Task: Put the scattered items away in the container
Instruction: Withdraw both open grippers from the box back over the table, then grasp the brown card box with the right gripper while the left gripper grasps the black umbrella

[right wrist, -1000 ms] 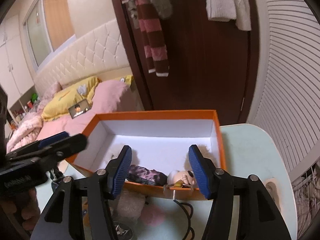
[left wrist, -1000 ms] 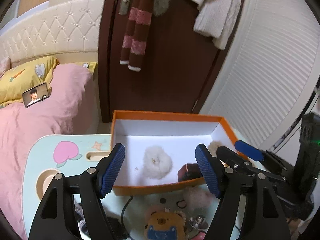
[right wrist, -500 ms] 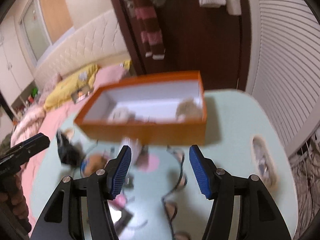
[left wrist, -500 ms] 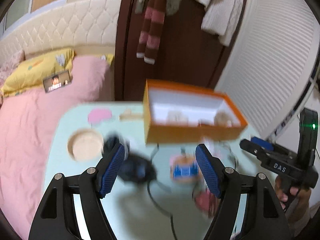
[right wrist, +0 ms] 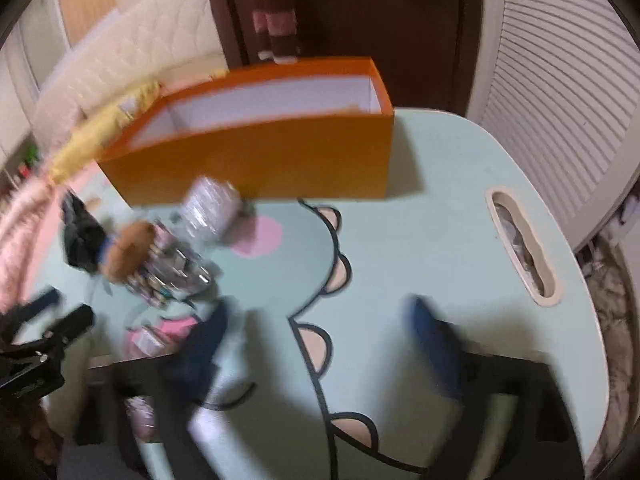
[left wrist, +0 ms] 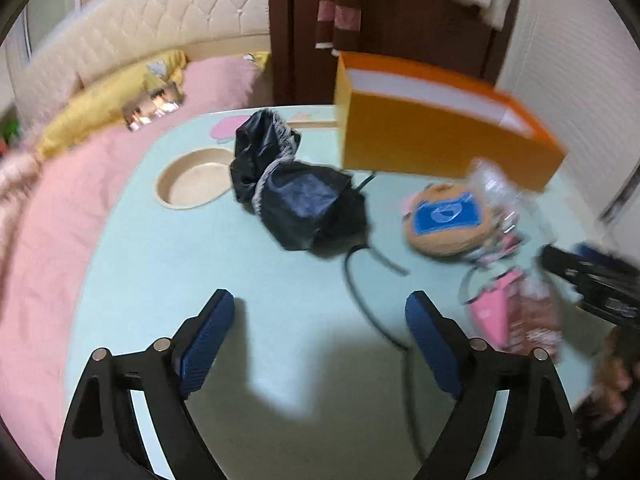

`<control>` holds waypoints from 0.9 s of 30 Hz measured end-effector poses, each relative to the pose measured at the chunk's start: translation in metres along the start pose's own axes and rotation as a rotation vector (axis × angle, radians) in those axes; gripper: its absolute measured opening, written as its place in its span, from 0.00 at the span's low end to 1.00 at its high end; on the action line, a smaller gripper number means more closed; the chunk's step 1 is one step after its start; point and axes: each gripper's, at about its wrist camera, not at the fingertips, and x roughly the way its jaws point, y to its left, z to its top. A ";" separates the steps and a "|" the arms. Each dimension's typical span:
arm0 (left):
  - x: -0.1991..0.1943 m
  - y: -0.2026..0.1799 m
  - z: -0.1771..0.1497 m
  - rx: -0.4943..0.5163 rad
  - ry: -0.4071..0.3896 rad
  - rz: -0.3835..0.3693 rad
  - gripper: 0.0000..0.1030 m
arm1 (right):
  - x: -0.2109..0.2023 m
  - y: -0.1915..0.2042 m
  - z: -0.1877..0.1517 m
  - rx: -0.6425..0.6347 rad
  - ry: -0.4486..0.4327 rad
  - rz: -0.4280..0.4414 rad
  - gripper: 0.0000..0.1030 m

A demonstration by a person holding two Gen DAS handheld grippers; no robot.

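- My left gripper (left wrist: 320,332): jaws just opened wide, empty over desk (left wrist: 160,280)
- My right gripper (right wrist: 316,344): jaws likewise, empty
- Orange box (right wrist: 260,160), black cloth (left wrist: 304,204) beyond

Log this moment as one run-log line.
left gripper: open, empty, jaws just opened | right gripper: open, empty, jaws just opened | black cloth, plush toy: on table outside orange box

Pale mint table (left wrist: 168,264) with cartoon prints is pretty cluttered: orange box (left wrist: 440,140) sits at 12 o'clock, crumpled black cloth (left wrist: 304,200) near the middle, brown plush (left wrist: 444,224) at 2, pink packets (left wrist: 508,316) around 3, black cable (left wrist: 356,280) trailing toward 6.
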 end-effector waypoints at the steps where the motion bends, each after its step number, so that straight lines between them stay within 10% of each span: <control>1: 0.001 -0.001 -0.002 0.005 -0.010 0.005 0.95 | 0.000 0.003 -0.003 -0.019 -0.015 -0.032 1.00; 20: 0.008 0.006 -0.005 -0.036 0.001 0.003 1.00 | -0.004 0.006 -0.007 -0.020 -0.007 -0.021 0.94; 27: 0.010 0.003 -0.005 -0.037 0.000 0.003 1.00 | -0.057 0.026 -0.010 -0.087 -0.228 0.151 0.88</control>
